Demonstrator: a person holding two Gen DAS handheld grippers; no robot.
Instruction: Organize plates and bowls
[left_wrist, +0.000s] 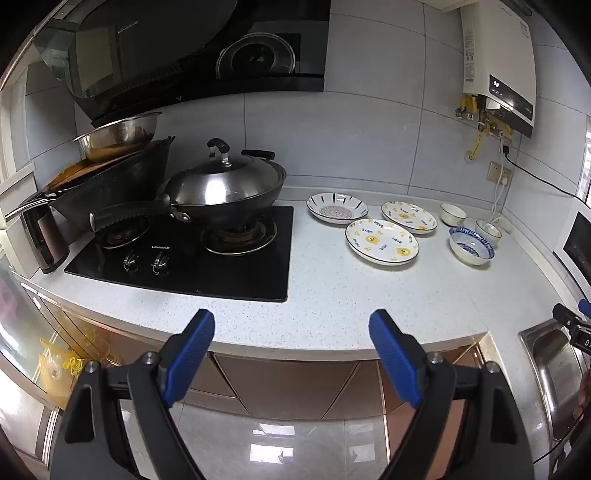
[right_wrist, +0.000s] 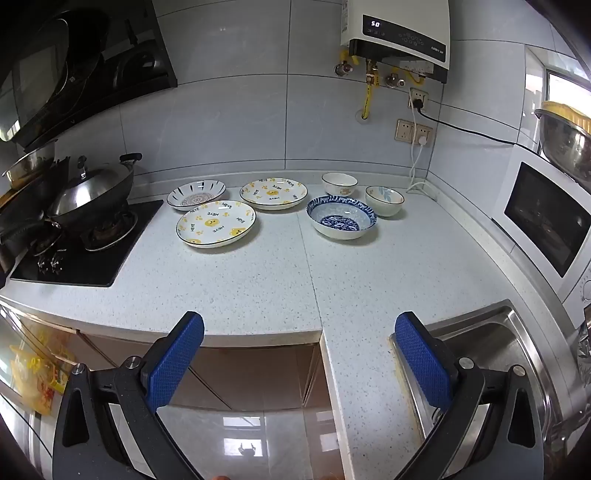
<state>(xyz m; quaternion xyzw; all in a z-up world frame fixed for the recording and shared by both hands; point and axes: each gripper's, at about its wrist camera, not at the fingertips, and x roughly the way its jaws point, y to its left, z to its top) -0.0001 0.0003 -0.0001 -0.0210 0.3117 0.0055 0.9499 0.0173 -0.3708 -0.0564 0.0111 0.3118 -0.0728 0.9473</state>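
Observation:
Three plates lie on the speckled counter (right_wrist: 258, 280): a blue-striped plate (right_wrist: 196, 194) (left_wrist: 337, 208), and two yellow-patterned plates, one nearer (right_wrist: 216, 222) (left_wrist: 381, 242) and one farther (right_wrist: 273, 192) (left_wrist: 409, 217). To their right stand three bowls: a blue-patterned bowl (right_wrist: 342, 221) (left_wrist: 471, 245), a small white bowl (right_wrist: 339, 183) (left_wrist: 453, 213) and a leaf-pattern bowl (right_wrist: 384, 199) (left_wrist: 488, 231). My left gripper (left_wrist: 291, 326) and right gripper (right_wrist: 299, 328) are both open and empty, held off the counter's front edge, well short of the dishes.
A gas hob (left_wrist: 184, 254) with a lidded wok (left_wrist: 225, 188) and stacked pans (left_wrist: 118, 155) is on the left. A steel sink (right_wrist: 491, 354) sits at the right front, a microwave (right_wrist: 546, 218) beside it. A water heater (right_wrist: 399, 33) and cords hang on the back wall.

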